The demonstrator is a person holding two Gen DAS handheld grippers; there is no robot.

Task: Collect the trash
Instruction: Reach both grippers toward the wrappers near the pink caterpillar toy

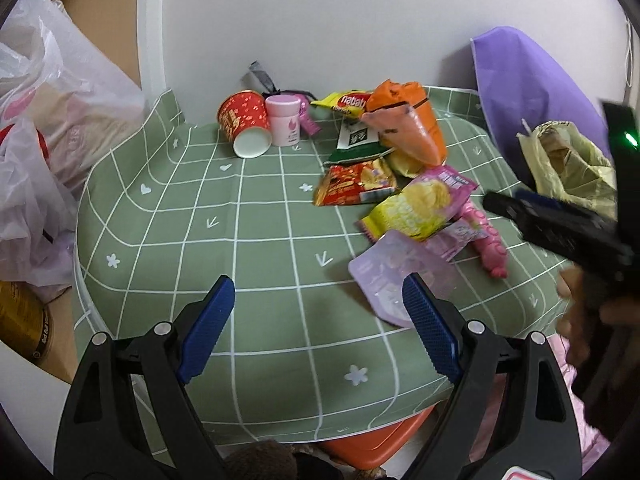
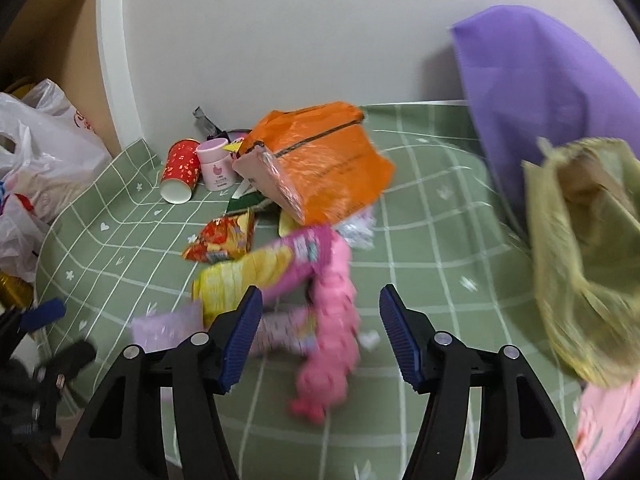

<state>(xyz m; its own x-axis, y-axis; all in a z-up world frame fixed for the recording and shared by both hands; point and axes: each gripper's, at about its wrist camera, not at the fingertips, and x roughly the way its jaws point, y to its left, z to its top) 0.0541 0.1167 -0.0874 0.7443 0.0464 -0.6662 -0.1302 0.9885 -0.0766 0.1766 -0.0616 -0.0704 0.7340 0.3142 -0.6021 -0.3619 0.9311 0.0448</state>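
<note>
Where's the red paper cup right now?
The red cup lies on its side at the far left of the green tablecloth near the wall, its open mouth facing forward, right beside the pink jar.

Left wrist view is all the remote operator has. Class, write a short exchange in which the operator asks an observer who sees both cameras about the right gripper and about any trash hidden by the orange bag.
Operator: Is the right gripper holding anything?
Observer: No. Its jaws are open and empty. A pink ridged item lies on the green cloth just beyond them.
Operator: Does the orange bag hide anything from me?
Observer: Yes. A crumpled whitish wrapper lies on the cloth by the bag's lower right corner.
</note>
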